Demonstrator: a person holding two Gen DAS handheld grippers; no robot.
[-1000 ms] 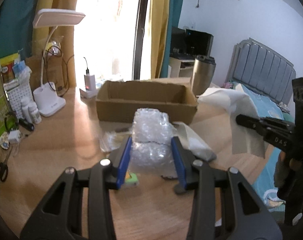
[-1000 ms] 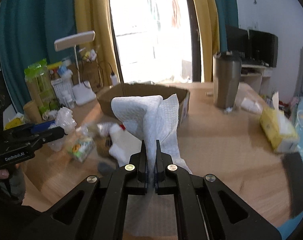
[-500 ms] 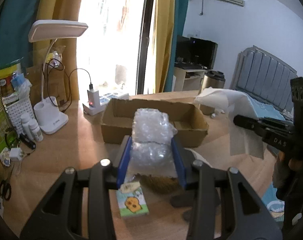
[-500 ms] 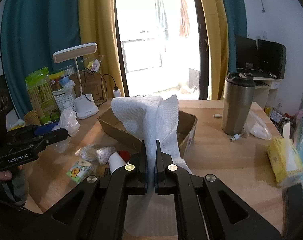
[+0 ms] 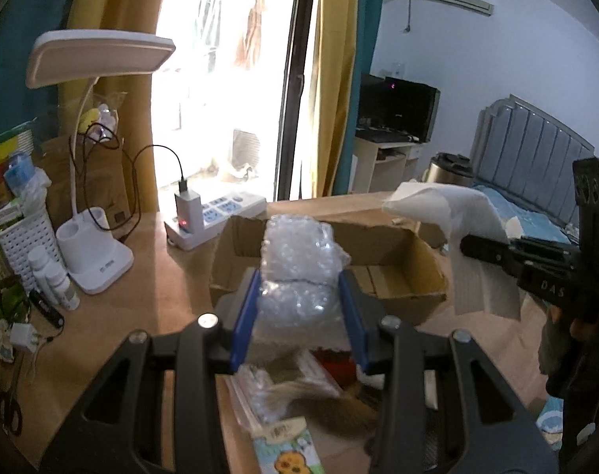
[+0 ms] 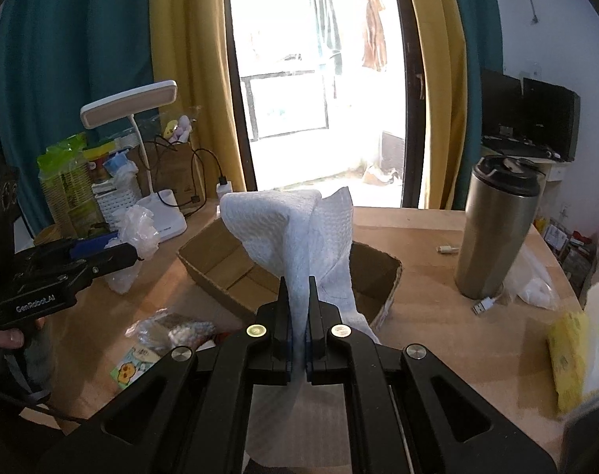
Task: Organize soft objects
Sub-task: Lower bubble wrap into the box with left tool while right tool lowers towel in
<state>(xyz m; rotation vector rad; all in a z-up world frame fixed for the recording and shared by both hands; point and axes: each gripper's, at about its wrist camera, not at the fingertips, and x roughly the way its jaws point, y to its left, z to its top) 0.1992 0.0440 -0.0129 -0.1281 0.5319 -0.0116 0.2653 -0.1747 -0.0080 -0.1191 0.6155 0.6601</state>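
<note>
1. Left wrist: wooden desk [image 5: 153, 276] is filling the view; the left gripper [image 5: 299, 308] is clamping bubble wrap [image 5: 297, 264] between part-open jaws, before the box [image 5: 402, 276], whose floor is showing bare. Blurred clutter below is hard to identify.
2. Right wrist: the right gripper [image 6: 298, 308] is pinching a paper towel [image 6: 295, 233] in nearly closed jaws, hiding part of the box [image 6: 220, 272].

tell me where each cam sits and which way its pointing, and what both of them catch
Left wrist: rides on the left tongs, looking forward and down along the blue pads shut on bubble wrap, toward the cardboard box and window; the right tongs with the paper towel show at right.
Right wrist: rides on the right tongs, shut on the paper towel, facing the box and window; the left tongs and a hand show at left.
Shared: box, desk lamp, steel tumbler, wooden table.
</note>
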